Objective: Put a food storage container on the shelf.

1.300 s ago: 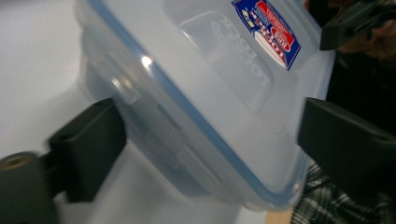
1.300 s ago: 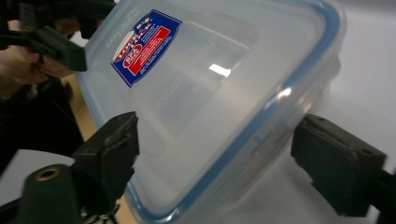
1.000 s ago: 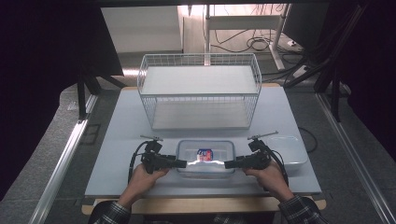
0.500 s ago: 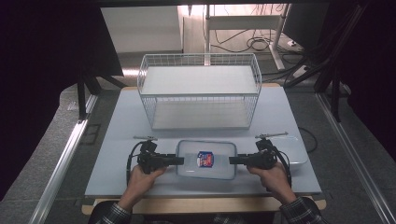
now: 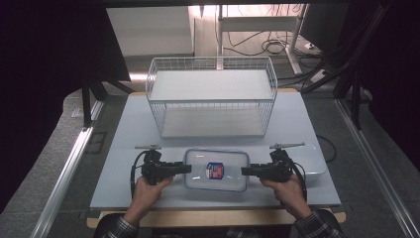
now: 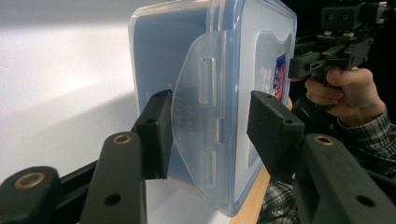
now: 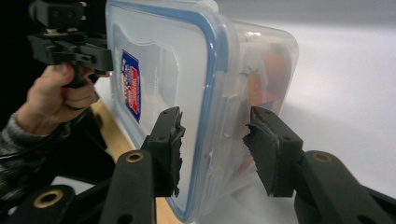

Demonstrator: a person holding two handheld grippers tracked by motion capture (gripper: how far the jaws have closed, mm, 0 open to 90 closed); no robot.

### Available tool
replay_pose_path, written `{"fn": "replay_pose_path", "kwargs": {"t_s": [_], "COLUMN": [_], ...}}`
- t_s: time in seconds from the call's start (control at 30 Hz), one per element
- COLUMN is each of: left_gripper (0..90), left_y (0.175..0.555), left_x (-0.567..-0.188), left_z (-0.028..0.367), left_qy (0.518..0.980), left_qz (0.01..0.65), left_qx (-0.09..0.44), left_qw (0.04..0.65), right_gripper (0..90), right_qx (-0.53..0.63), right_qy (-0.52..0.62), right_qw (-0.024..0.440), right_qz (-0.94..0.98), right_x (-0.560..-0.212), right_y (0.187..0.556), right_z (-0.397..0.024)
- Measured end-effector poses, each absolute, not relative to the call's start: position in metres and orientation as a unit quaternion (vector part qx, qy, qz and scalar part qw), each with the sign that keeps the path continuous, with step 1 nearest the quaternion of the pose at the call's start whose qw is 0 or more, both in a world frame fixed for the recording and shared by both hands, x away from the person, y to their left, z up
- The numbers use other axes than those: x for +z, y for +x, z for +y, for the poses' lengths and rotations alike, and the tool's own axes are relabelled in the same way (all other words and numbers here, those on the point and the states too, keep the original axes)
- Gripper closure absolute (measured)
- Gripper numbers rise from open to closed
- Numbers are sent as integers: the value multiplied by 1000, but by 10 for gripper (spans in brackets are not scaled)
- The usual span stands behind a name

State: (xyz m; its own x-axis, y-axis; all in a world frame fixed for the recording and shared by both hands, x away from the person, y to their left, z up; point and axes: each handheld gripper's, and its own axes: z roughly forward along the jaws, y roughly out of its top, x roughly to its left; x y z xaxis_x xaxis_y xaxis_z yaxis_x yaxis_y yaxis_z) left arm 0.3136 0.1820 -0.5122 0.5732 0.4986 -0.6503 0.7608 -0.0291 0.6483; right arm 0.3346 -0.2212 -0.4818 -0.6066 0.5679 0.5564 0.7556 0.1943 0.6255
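Container (image 5: 216, 170), clear smooth plastic, rounded-rectangular, blue-rimmed lid, lies low centre. Left gripper (image 5: 186, 168) and right gripper (image 5: 245, 171) point level at its ends. Both have just been closing, half-wide around the 2 latch flaps, not clamped.

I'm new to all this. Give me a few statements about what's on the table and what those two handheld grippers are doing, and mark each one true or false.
1. A clear plastic container with a blue-rimmed lid lies between the two grippers. True.
2. The container sits inside the white wire basket. False: it lies on the table in front of the basket.
3. The left gripper has its jaws on either side of a lid latch. True.
4. The right gripper is lifted high above the table. False: it is at the container's other end, jaws astride the edge.
5. The lid is off. False: it is on the container.
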Motion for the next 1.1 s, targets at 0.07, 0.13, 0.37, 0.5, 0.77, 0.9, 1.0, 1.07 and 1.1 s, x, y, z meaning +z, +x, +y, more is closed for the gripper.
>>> {"fn": "replay_pose_path", "kwargs": {"t_s": [0.07, 0.13, 0.37, 0.5, 0.77, 0.9, 1.0, 1.07, 1.1], "left_gripper": [516, 514, 512, 512, 508, 508, 507, 506, 506], "left_y": [313, 314, 316, 317, 327, 333, 338, 341, 343], "left_x": [-512, -511, -494, -485, -463, -447, -434, -427, -423], "left_z": [182, 181, 184, 186, 192, 194, 195, 196, 196], "left_qy": [709, 711, 715, 716, 714, 714, 714, 714, 713], "left_qz": [446, 445, 432, 429, 427, 424, 421, 420, 420], "left_qx": [-120, -115, -95, -88, -69, -58, -50, -46, -44], "left_qw": [533, 532, 541, 543, 551, 555, 557, 558, 559], "right_gripper": [544, 542, 542, 544, 550, 550, 550, 550, 550], "right_qx": [-465, -464, -480, -488, -500, -508, -513, -518, -518], "right_qy": [-428, -424, -411, -403, -385, -379, -372, -368, -368], "right_qw": [88, 74, 57, 53, 45, 39, 32, 27, 27], "right_qz": [-770, -774, -773, -773, -775, -772, -773, -772, -772], "right_x": [-481, -479, -466, -458, -432, -418, -407, -396, -396], "right_y": [333, 331, 333, 336, 354, 363, 369, 374, 374], "right_z": [-219, -217, -215, -214, -207, -205, -203, -202, -202]}}
